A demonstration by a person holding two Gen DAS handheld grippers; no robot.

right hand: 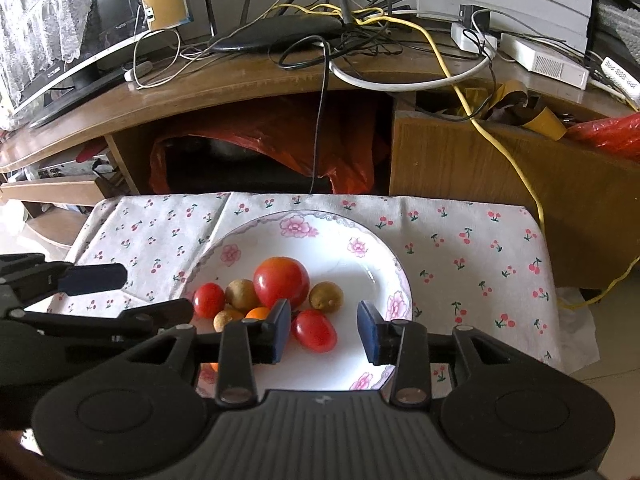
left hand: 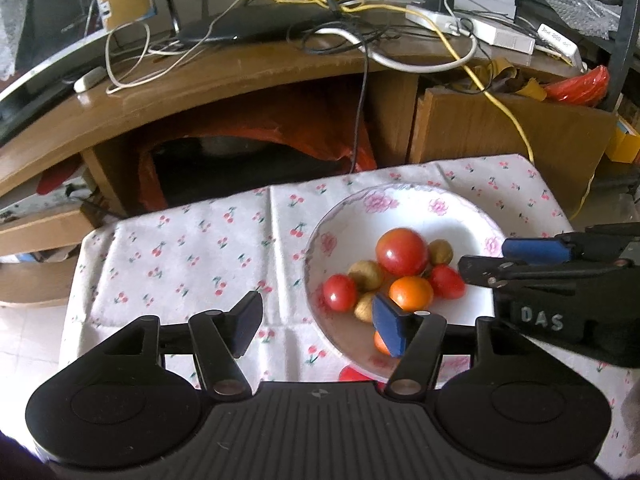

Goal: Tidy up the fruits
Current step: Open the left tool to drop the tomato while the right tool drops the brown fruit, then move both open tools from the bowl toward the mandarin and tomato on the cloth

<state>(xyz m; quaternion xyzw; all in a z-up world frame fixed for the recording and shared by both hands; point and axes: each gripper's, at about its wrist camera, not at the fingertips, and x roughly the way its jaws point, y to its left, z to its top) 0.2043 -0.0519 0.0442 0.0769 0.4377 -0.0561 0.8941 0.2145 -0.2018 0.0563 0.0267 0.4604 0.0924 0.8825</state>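
A white plate with pink flowers (left hand: 464, 224) (right hand: 360, 268) holds a pile of fruit: a big red tomato (left hand: 401, 252) (right hand: 281, 282), small red tomatoes (left hand: 339, 292) (right hand: 314, 330), an orange fruit (left hand: 411, 293) and brownish round fruits (left hand: 365, 275) (right hand: 326, 297). My left gripper (left hand: 320, 322) is open and empty over the plate's left edge. My right gripper (right hand: 325, 330) is open above the plate, its pads either side of a small red tomato, not touching it. Each gripper shows in the other's view (left hand: 560, 276) (right hand: 80, 300).
The plate sits on a small table with a cherry-print cloth (left hand: 192, 248) (right hand: 472, 256). Behind stands a wooden TV desk (left hand: 224, 76) with cables, a router and a screen. A red bag (right hand: 272, 140) lies in the shelf below.
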